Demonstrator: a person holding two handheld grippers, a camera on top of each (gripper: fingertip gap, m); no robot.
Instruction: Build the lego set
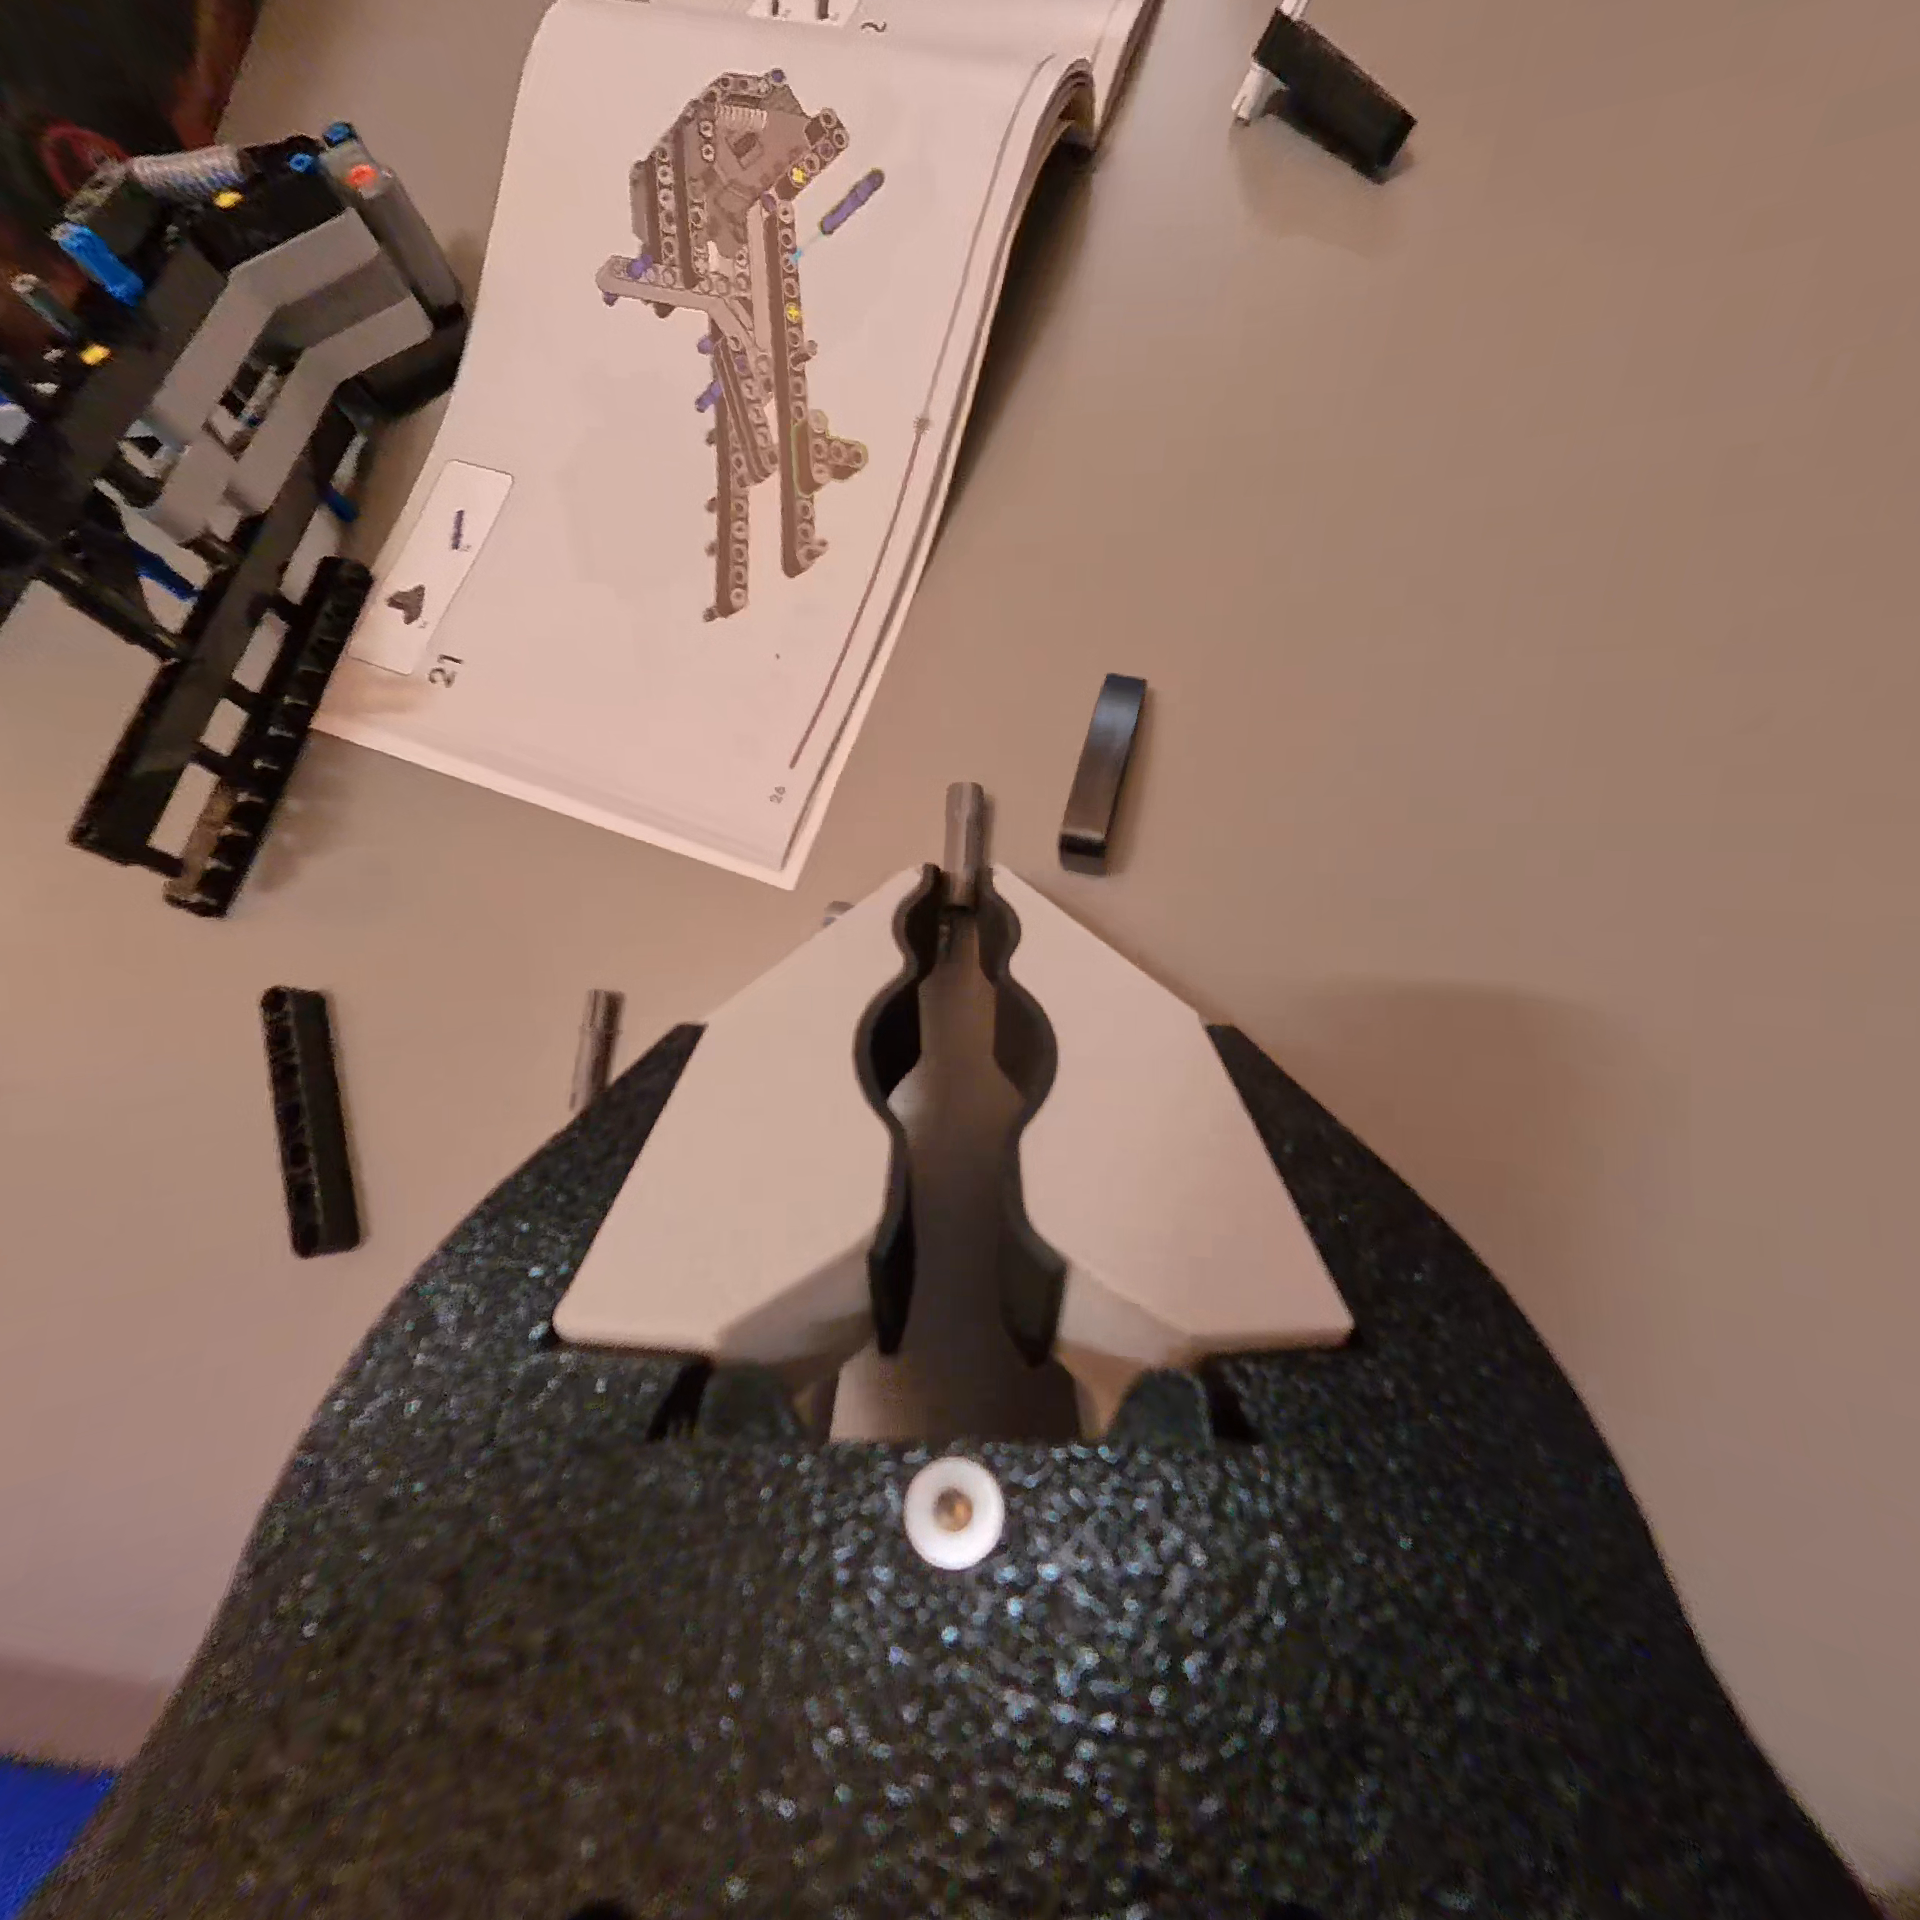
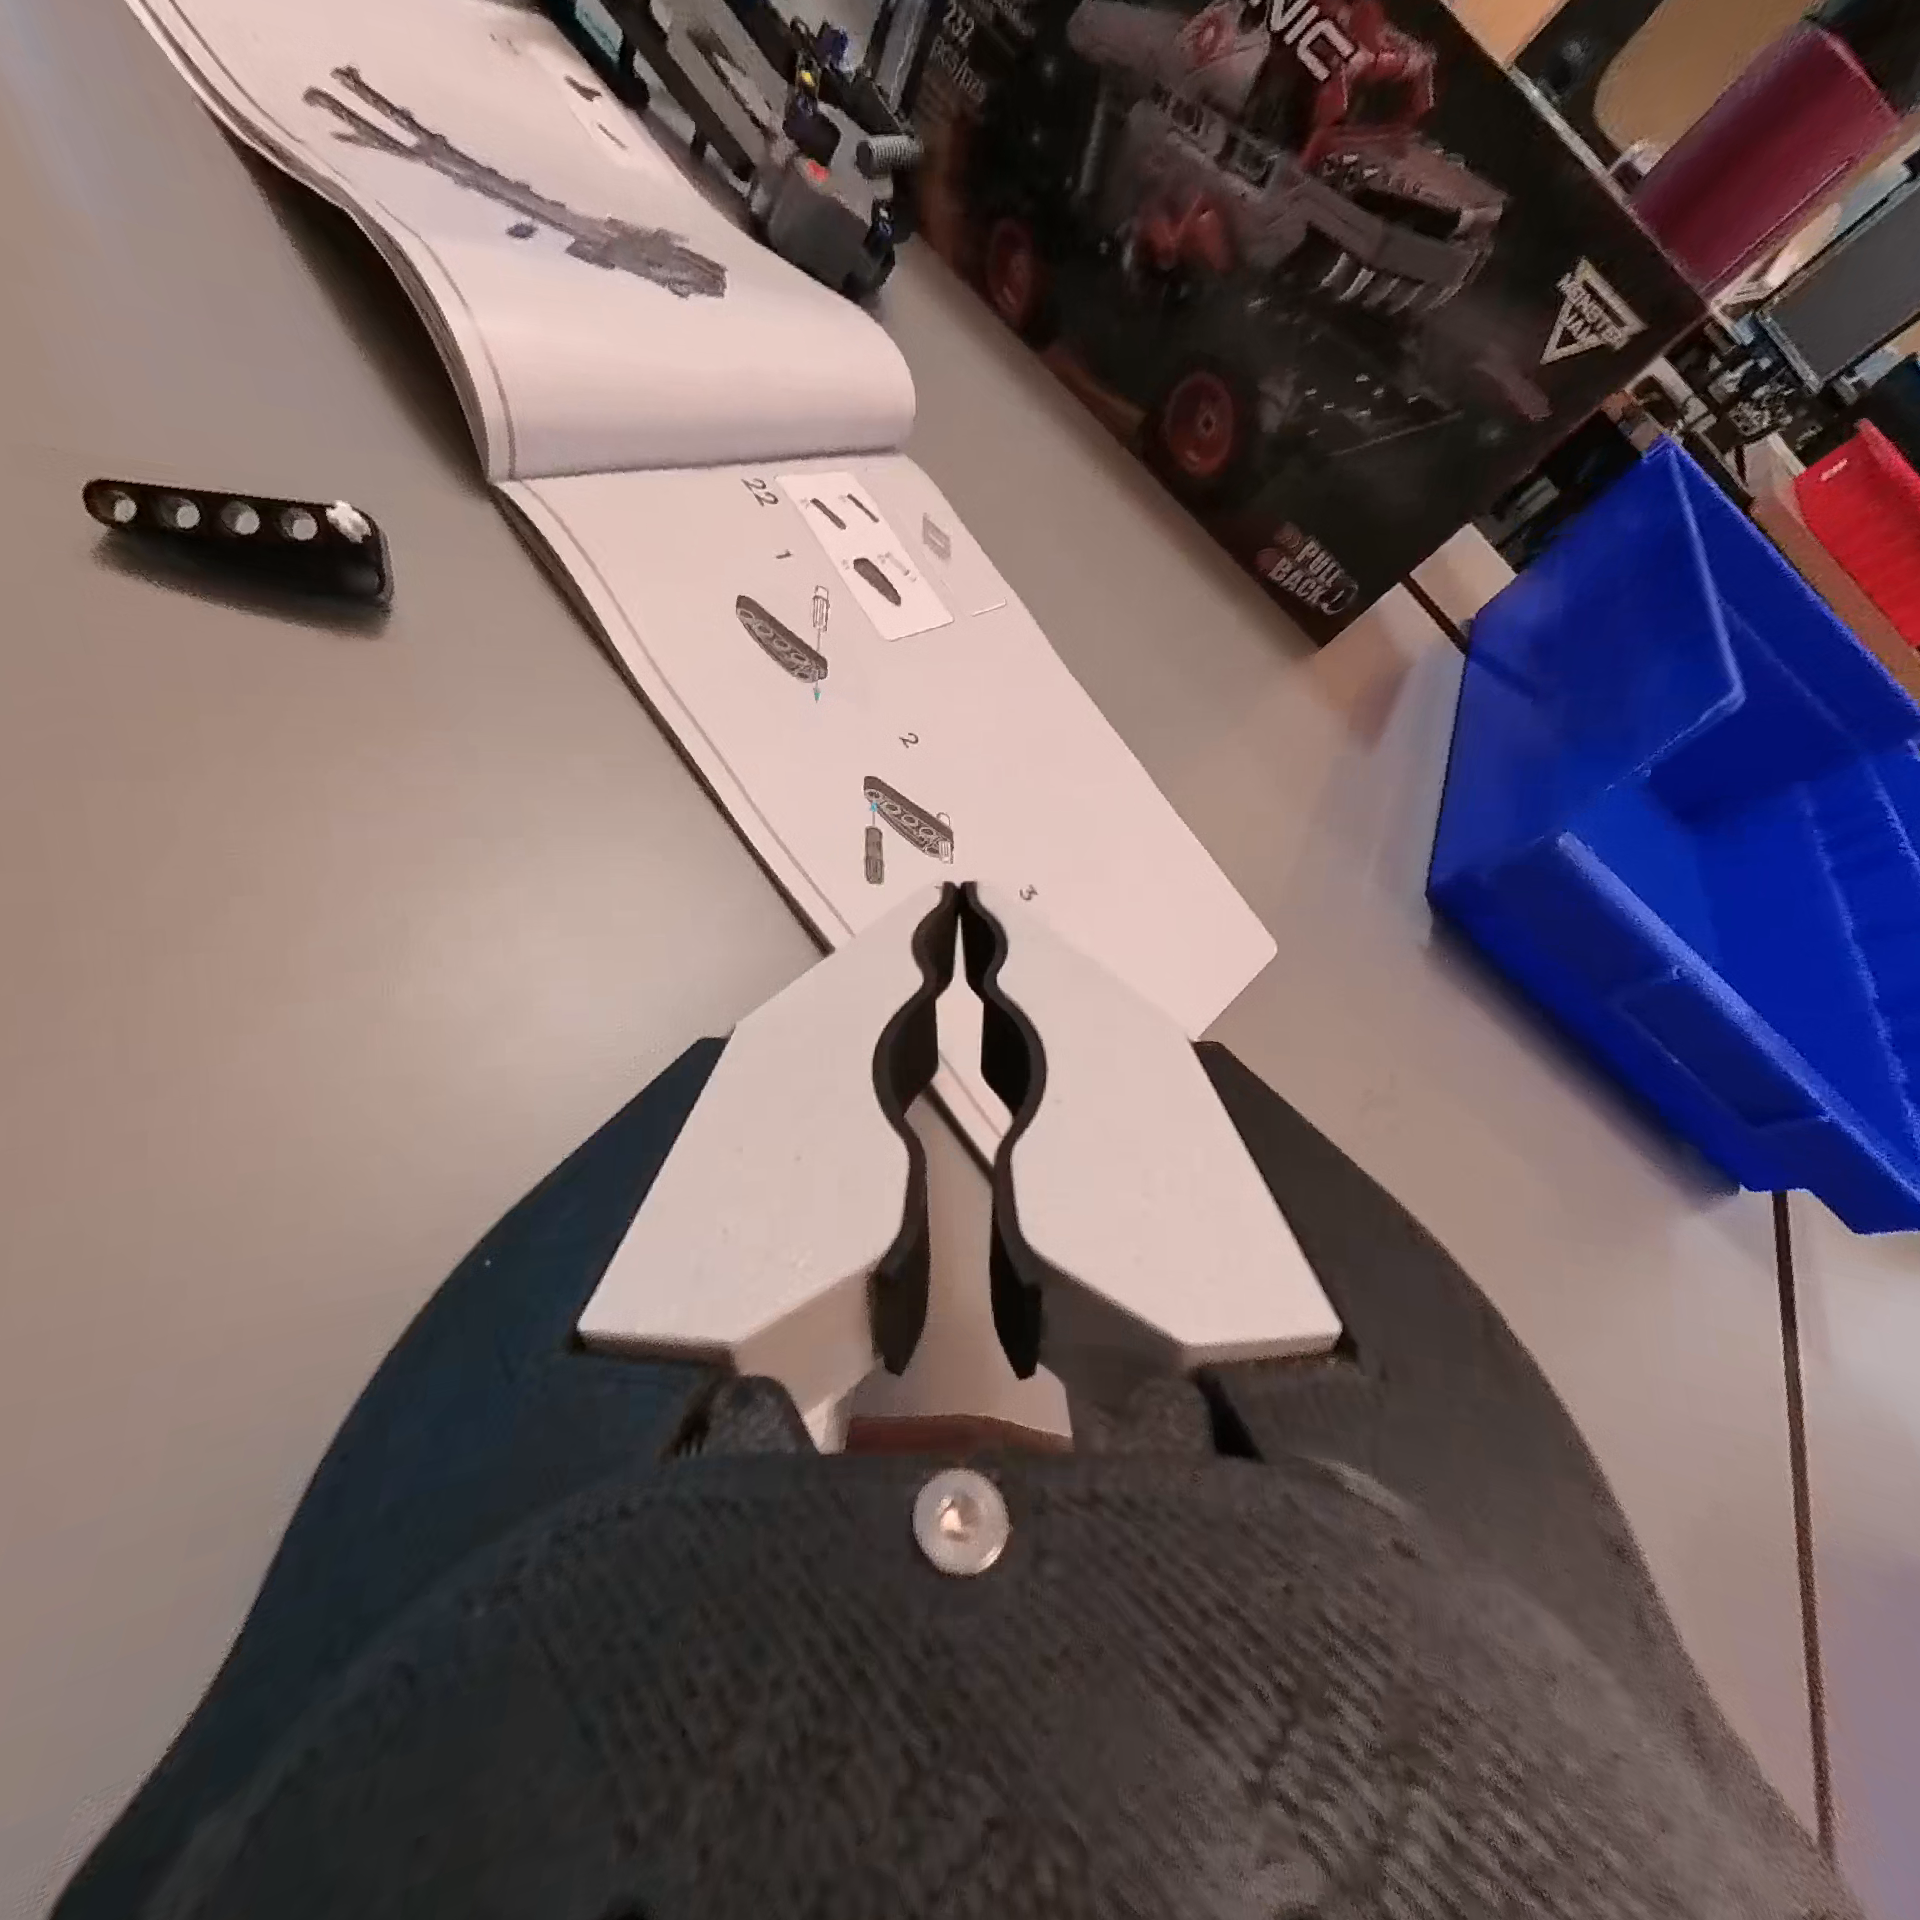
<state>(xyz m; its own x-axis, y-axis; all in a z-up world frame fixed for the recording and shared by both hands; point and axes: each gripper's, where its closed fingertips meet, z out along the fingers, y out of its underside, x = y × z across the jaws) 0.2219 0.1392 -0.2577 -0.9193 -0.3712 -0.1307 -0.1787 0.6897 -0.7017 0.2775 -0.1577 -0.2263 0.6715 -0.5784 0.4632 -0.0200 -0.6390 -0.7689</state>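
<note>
In the left wrist view my left gripper (image 1: 961, 883) is shut on a small grey pin (image 1: 966, 831), whose end sticks out past the fingertips above the table. A short black beam (image 1: 1103, 771) lies just right of it. A longer black beam (image 1: 309, 1120) and another grey pin (image 1: 597, 1044) lie to the left. The partly built black-and-grey model (image 1: 208, 436) stands at the far left beside the open instruction booklet (image 1: 675, 416). In the right wrist view my right gripper (image 2: 956, 891) is shut and empty over the booklet's corner (image 2: 1039, 790). A black beam with a white pin (image 2: 239, 535) lies to the left.
A blue plastic bin (image 2: 1683, 831) stands at the right, and the set's dark box (image 2: 1299, 260) stands behind the booklet. The model (image 2: 790, 135) sits at the back. A black beam with a white pin (image 1: 1330, 99) lies at the top right of the left wrist view. My right tips are about 30 cm from the partly built black-and-grey model (image 1: 208, 436), my left tips only 15 cm.
</note>
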